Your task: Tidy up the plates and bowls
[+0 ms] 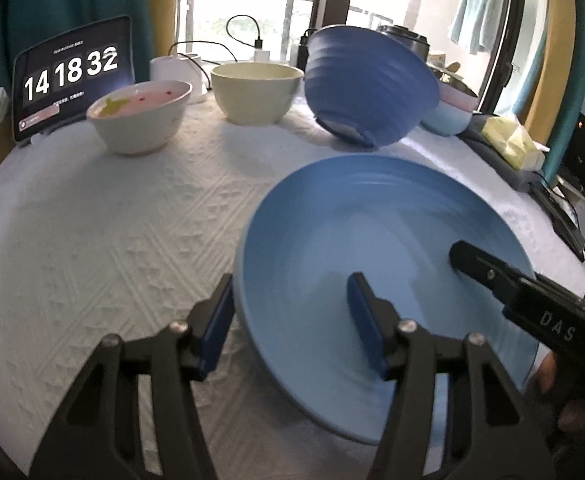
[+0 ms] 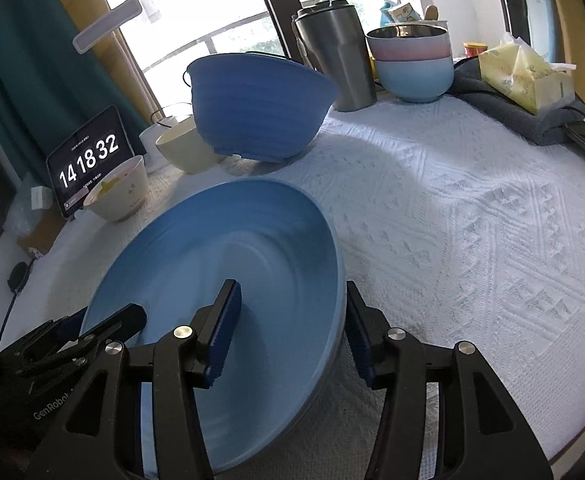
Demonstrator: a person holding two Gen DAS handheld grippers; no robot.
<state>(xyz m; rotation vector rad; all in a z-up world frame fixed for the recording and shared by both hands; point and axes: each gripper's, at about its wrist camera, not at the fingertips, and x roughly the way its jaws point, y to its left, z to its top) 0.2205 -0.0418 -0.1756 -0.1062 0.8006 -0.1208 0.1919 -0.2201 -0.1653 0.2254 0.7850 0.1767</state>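
Observation:
A wide light-blue plate (image 1: 372,240) (image 2: 252,240) sits tilted at the table's near side. My left gripper (image 1: 292,320) straddles its left rim, one pad outside and one inside, with a gap to the rim. My right gripper (image 2: 292,332) straddles its right rim the same way, and its finger shows in the left wrist view (image 1: 492,276). Behind stand a dark-blue ribbed bowl (image 1: 368,84) (image 2: 252,108), a cream bowl (image 1: 256,92) (image 2: 184,148), a white bowl with a pink inside (image 1: 140,116) (image 2: 118,192), and a pink bowl stacked in a light-blue bowl (image 2: 412,64).
A white textured cloth (image 2: 472,220) covers the table. A tablet clock (image 1: 72,76) stands at the back left. A steel tumbler (image 2: 336,56), a tissue pack (image 2: 524,76) on a grey towel, and cables lie along the back and right edges.

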